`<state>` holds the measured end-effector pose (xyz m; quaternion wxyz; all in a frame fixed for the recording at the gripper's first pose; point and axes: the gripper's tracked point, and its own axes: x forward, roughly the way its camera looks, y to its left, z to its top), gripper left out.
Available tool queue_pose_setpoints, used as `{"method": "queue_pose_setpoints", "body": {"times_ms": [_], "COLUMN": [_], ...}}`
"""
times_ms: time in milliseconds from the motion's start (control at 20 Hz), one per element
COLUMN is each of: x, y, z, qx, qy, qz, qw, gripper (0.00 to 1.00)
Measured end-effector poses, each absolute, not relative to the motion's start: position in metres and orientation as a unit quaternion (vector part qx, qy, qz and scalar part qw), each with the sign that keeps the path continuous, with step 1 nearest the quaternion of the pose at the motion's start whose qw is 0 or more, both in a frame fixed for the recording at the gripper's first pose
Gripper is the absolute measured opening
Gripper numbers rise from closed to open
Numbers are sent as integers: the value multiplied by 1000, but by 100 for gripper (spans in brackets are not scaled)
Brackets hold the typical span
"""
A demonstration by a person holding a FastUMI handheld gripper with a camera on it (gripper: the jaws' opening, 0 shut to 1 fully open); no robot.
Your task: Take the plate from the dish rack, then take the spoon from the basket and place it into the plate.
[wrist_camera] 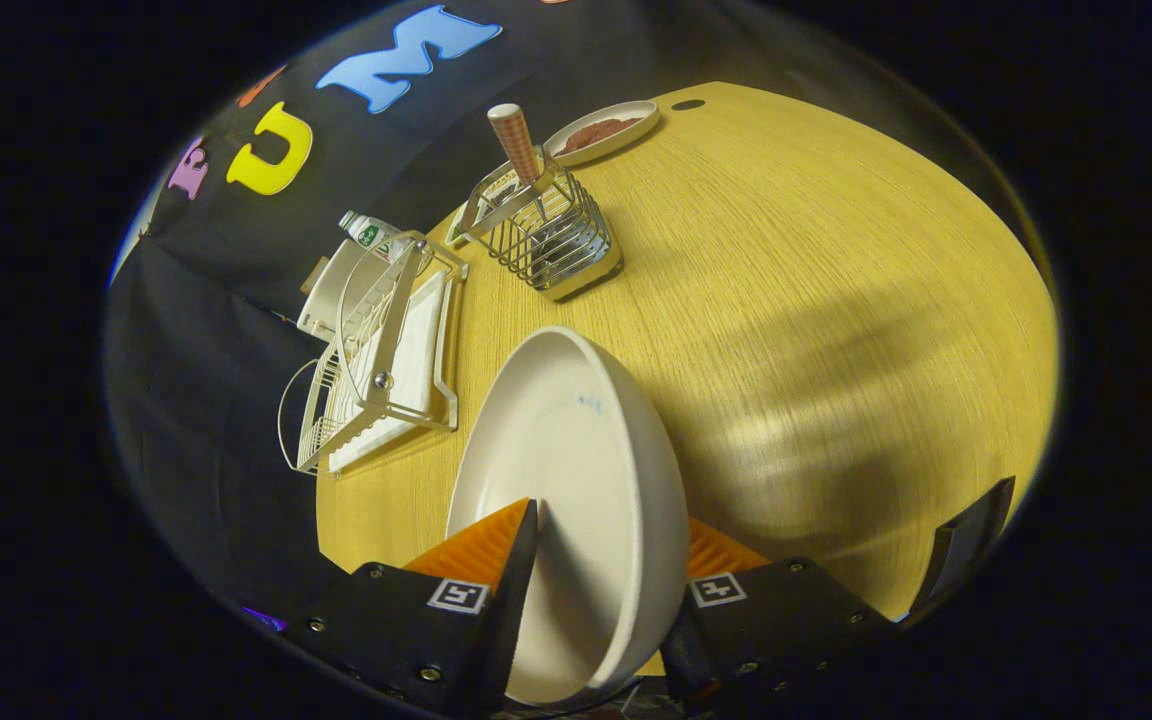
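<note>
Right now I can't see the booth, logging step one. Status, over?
Gripper shut on plate, held on edge above table. Plate out of dish rack. Spoon in basket beyond the fingers. Path clear.

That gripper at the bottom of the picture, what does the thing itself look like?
The gripper has two wedge-shaped jaws with ribbed inner faces, set on blocky black bodies. Each body carries a small square black-and-white marker and a few round screw heads. A dark, flat part sticks up at its right side. No cables or sleeve can be made out.
</note>
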<state>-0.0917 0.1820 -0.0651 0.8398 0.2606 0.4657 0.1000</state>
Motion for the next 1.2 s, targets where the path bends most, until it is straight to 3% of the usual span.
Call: {"method": "queue_pose_setpoints", "body": {"times_ms": [200, 450, 800, 1200], "x": [-84, -61, -30, 0], "y": [134, 76, 75, 109], "z": [-47, 32, 143, 149], "qx": [209, 138, 64, 9], "qy": [420, 291, 93, 10], "qz": [48, 6, 35, 70], "qw": [882, 947, 993, 997], "gripper": [58, 58, 58, 58]}}
